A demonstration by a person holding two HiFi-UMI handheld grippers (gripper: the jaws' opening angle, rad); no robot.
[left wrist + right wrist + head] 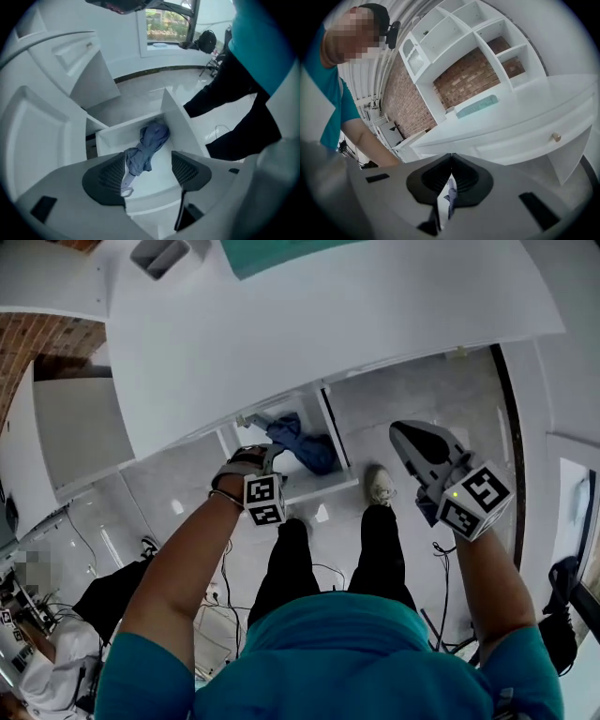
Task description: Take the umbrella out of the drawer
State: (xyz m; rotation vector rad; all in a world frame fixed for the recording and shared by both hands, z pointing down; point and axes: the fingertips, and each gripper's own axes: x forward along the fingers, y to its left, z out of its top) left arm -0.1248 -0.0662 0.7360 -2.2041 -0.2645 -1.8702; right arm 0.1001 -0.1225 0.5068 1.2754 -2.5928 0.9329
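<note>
Folded blue-grey fabric umbrella point(149, 140), crumpled and loosely bunched, lies lengthwise inside the open white drawer point(185, 124). Your left gripper point(147, 165) hangs directly above it, jaws spread wide, pads touching nothing. Your right gripper point(451, 158) is pinched closed and empty. Glossy pale floor point(422, 409), white desk point(309, 324), red brick wall point(468, 77).

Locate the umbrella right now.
Head view, centre: the umbrella lies in the open drawer under the white desk, directly below the open left tool.
</note>
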